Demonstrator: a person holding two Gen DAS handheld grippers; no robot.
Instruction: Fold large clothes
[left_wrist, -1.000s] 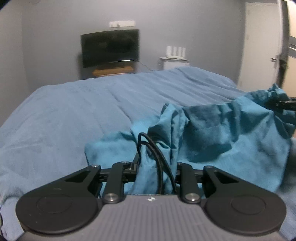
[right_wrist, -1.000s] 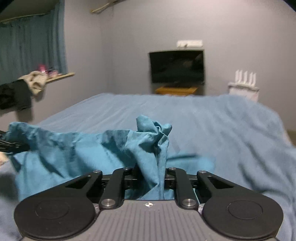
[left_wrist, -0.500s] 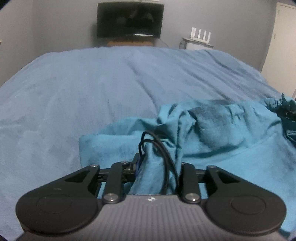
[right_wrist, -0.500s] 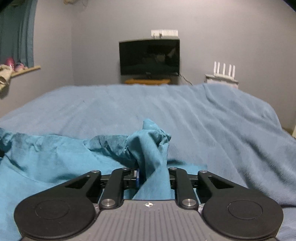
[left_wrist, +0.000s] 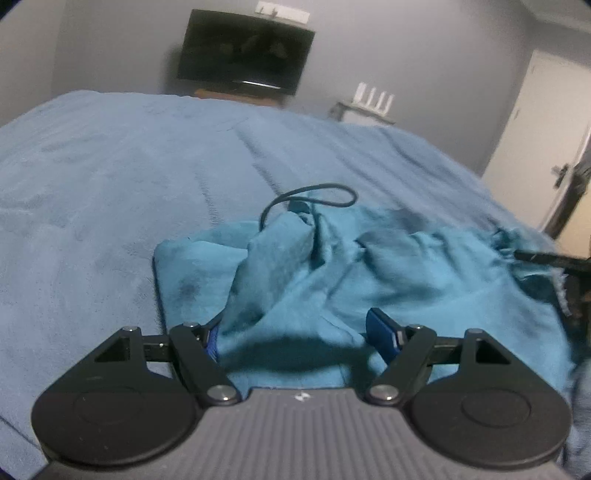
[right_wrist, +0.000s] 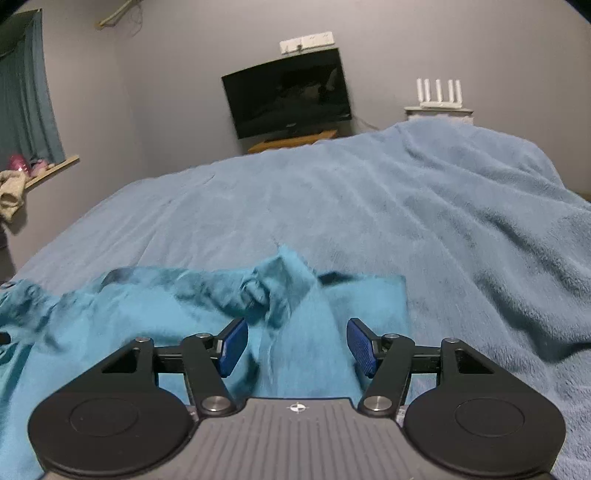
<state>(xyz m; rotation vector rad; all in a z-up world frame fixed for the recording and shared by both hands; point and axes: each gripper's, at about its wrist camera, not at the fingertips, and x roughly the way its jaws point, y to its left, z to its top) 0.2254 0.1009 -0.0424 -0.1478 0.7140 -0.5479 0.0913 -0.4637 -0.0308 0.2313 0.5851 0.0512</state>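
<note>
Cloth (left_wrist: 295, 280) lies bunched on the bed (left_wrist: 110, 166) at lower centre; left tool (left_wrist: 295, 332) and right tool (right_wrist: 293, 345) are opening wide, releasing it to settle.

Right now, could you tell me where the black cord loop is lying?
In the left wrist view, the black cord loop lies atop the teal garment, centre frame, on the blue blanket.

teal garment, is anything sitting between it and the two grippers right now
Nothing visible does. The teal garment lies bunched on the blue blanket, directly between the opening jaws of the left gripper and of the right gripper. Only a thin black cord loops at its far edge, beyond the jaws.
</note>
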